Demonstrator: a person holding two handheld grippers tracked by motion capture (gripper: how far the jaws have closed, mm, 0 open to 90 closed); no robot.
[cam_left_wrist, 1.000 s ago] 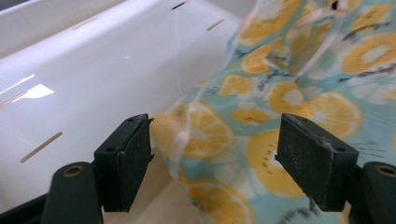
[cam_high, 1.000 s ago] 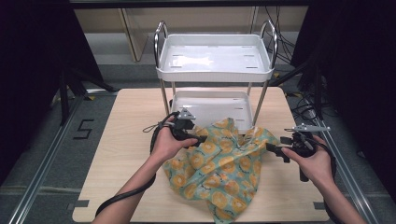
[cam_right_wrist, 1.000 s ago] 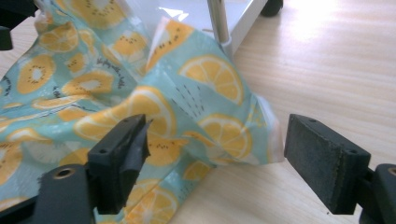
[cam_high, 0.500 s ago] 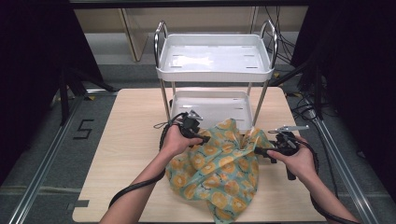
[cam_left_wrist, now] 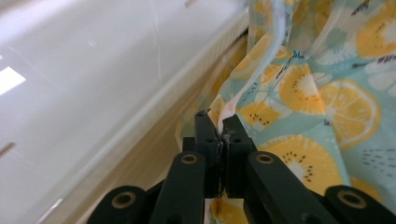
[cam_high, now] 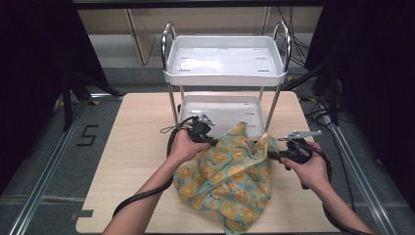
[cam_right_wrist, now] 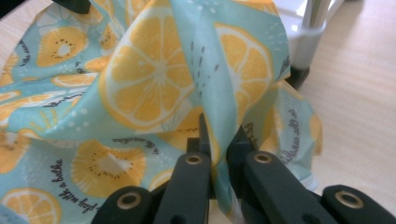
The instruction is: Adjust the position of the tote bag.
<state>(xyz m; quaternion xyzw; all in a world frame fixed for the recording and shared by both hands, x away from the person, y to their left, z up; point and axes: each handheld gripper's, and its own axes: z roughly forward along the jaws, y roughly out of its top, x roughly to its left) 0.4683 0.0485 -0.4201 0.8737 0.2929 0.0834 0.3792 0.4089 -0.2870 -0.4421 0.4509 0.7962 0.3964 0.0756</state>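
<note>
Cloth, teal with a printed orange-slice pattern, is found crumpled on the wooden table, in front of the white two-tier cart, its far edge against the cart's lower tray. At the left, the left gripper is held at the cloth's upper left edge; its jaws have just been closing and are seen clamped on a pale hem fold in the left gripper view. At the right, the right gripper is set at the cloth's right corner; its jaws have likewise just been closing and are pinched on a raised fold of the fabric.
</note>
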